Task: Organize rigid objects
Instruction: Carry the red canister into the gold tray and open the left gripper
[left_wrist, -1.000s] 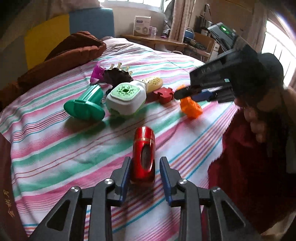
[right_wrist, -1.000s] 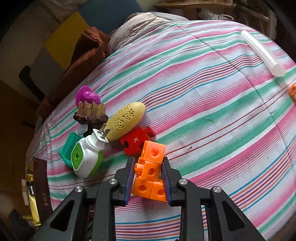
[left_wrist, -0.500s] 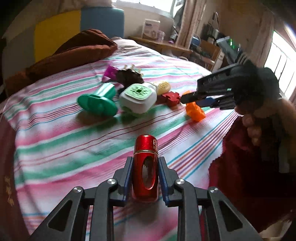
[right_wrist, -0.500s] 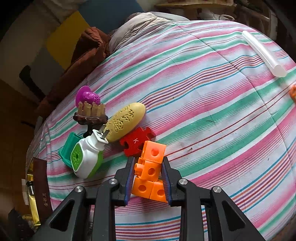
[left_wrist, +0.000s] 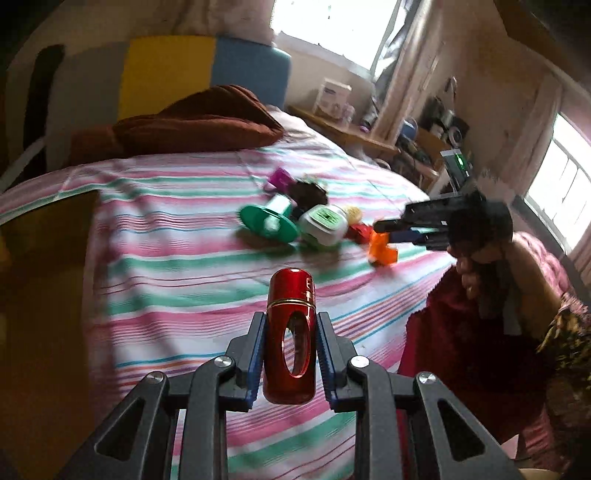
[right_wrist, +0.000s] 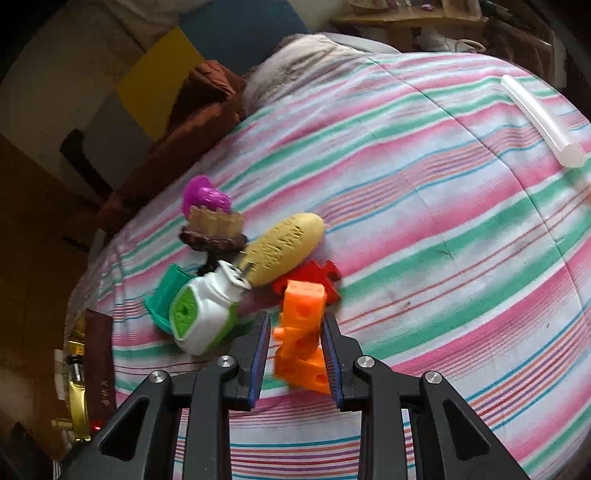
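My left gripper is shut on a shiny red metal cylinder with an oval cut-out, held clear above the striped bed cover. In the right wrist view my right gripper is shut on a stack of orange cube blocks that rests on the cover. Just beyond lie a red puzzle piece, a yellow oval piece, a white and green bottle-shaped device, a green flanged piece, a brown toy cake stand and a purple shape. The left wrist view shows the same group and the right gripper.
A brown cushion lies at the head of the bed. A translucent tube rests far right on the cover. The bed's left edge drops off near a gold object. A person's hand and a red blanket fill the right side.
My left gripper closed on the red cylinder and lifted it off the cover, swinging so the toy group now sits farther away. The right gripper stayed on the orange blocks.
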